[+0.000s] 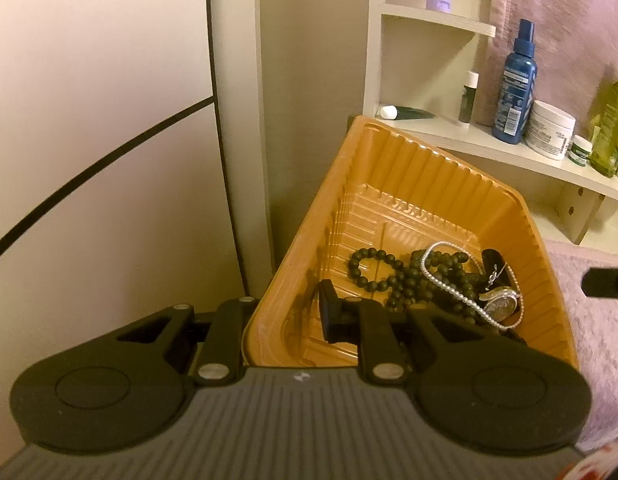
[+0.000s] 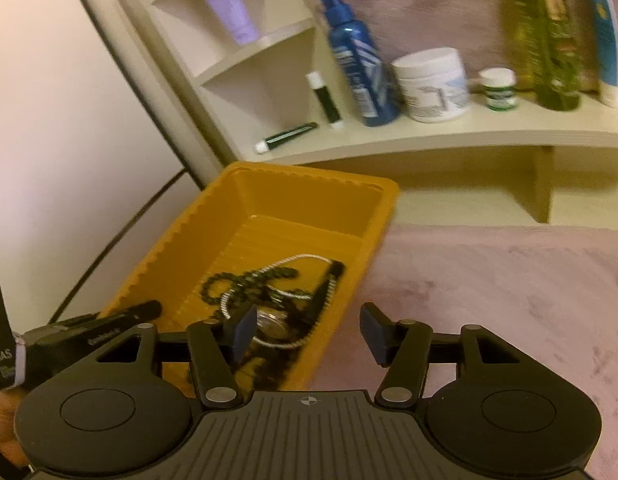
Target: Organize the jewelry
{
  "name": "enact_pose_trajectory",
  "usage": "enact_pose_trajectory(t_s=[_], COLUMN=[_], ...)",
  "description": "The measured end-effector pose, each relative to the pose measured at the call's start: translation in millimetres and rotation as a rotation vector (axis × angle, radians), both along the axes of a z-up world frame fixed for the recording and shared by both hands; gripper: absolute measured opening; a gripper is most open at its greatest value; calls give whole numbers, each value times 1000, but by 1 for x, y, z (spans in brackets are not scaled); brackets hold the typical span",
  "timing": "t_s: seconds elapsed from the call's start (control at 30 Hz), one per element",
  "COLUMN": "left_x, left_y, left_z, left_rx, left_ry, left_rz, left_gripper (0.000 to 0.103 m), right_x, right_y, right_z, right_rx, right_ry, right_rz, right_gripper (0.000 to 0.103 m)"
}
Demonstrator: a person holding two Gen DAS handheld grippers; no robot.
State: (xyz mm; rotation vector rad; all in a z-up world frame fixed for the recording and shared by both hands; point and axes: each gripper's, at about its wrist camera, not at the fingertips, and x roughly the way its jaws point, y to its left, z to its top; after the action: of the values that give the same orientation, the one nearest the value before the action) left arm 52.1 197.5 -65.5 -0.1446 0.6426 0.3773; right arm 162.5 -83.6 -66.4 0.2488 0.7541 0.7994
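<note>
Presently, lower centre: orange plastic tray (image 1: 409,184) clamped at its near-left rim by the left tongs (image 1: 285,320), apparently to steady it, holding dark bead strands (image 1: 393,276), pearl chain (image 1: 457,292) and watch (image 1: 503,304); right tongs (image 2: 307,334) apart, empty.

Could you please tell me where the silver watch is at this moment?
The silver watch lies inside the orange tray, at its near right end in the left wrist view, tangled with the dark bead necklace and the pearl-like chain.
</note>
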Motion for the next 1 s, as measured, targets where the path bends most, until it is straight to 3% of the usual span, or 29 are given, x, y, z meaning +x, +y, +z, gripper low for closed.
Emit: enact_pose_trajectory(t_s=[0.53, 0.63, 0.8, 1.0], left_x=[12, 12, 10, -8], left_y=[9, 11, 10, 13], left_z=[-22, -25, -22, -9], left_rx=[-68, -88, -55, -74], left_ry=[27, 39, 44, 29], left_rz=[19, 23, 50, 77], left_gripper=[26, 36, 66, 68], right_x=[-14, -18, -28, -42], right_y=[-16, -17, -21, -29], right_z=[-8, -7, -5, -2], right_rx=[-26, -31, -58, -98], right_ry=[29, 25, -1, -19], right_rz=[-84, -99, -147, -168], right_gripper=[60, 60, 63, 64])
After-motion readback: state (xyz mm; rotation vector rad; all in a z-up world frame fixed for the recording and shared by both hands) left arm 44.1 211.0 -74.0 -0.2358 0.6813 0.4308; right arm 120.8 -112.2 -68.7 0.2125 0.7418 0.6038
